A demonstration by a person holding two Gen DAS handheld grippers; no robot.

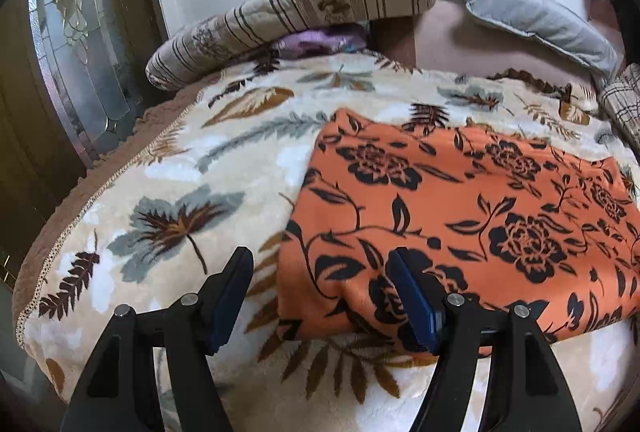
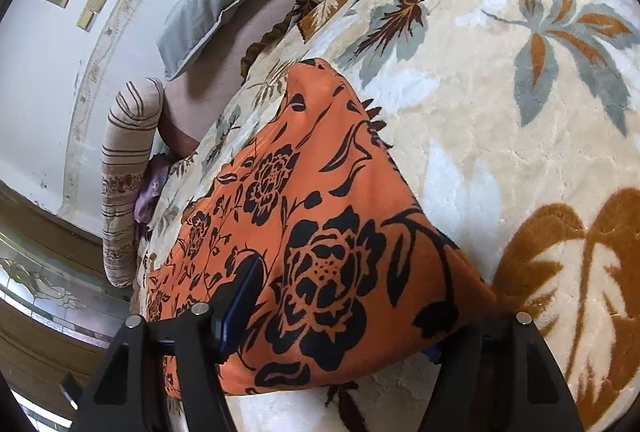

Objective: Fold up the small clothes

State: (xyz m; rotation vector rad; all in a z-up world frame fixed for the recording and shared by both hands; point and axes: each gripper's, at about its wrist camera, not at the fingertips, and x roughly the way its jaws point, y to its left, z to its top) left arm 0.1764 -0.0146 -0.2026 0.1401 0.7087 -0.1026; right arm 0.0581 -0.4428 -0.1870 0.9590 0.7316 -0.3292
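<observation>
Lying flat on the bed's leaf-patterned blanket, the orange floral garment looks soft, light and floppy, best pinched at its near corners, which both wide-open tongs, left tongs and right tongs, straddle.

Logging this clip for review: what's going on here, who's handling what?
A person with a handheld gripper in each hand is working on an orange garment with black flowers laid flat on a leaf-patterned blanket on a bed. The left gripper stands open over the garment's near corner, not pinching it. The right gripper straddles another corner, jaws apart; one finger is hidden behind the fabric. Neither is gripping the cloth at this moment.
</observation>
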